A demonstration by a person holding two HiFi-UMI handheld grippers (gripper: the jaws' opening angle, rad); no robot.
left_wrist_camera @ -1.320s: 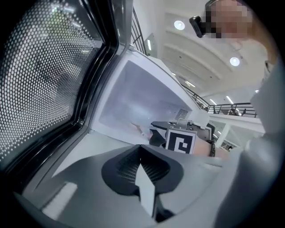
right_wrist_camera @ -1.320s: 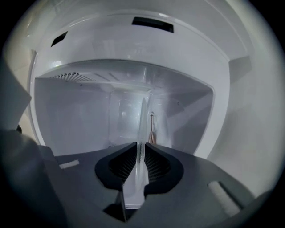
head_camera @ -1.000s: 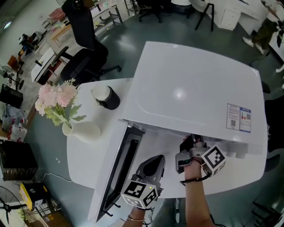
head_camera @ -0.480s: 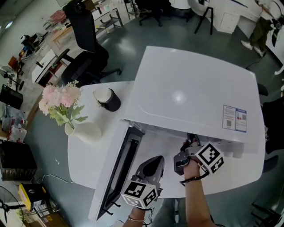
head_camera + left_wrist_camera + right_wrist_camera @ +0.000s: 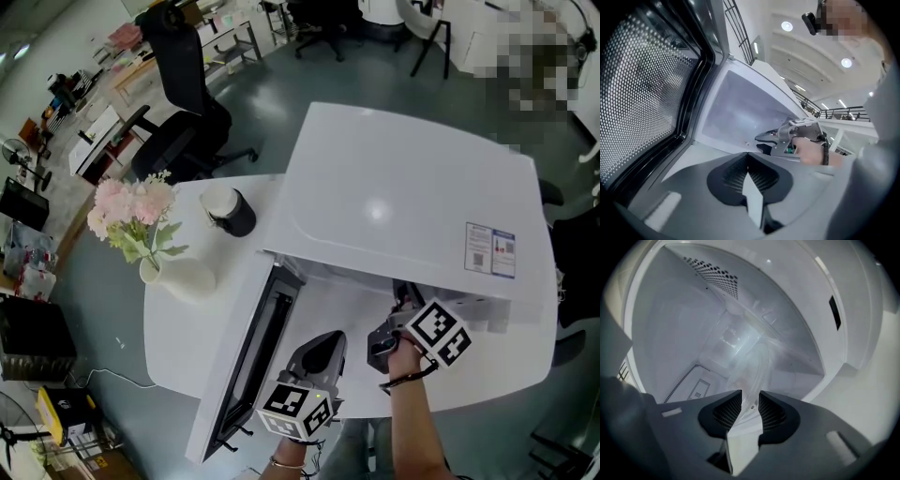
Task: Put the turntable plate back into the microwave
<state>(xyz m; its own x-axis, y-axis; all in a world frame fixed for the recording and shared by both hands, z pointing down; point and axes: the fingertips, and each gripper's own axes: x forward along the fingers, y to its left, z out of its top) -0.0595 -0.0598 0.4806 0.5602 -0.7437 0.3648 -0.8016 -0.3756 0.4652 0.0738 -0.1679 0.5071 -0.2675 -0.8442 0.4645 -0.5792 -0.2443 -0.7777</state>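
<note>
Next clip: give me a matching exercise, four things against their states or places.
Things:
1. left gripper
2. right gripper
3. microwave door
4. flower vase

States or places:
A. swung open
B. shut on the turntable plate
C. shut, nothing between its jaws
D. standing on the table, beside the microwave

Pairs: 1-C, 2-B, 3-A, 4-D

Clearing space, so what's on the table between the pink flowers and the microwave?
A dark cup stands between the flowers and the microwave; the head view shows it.
</note>
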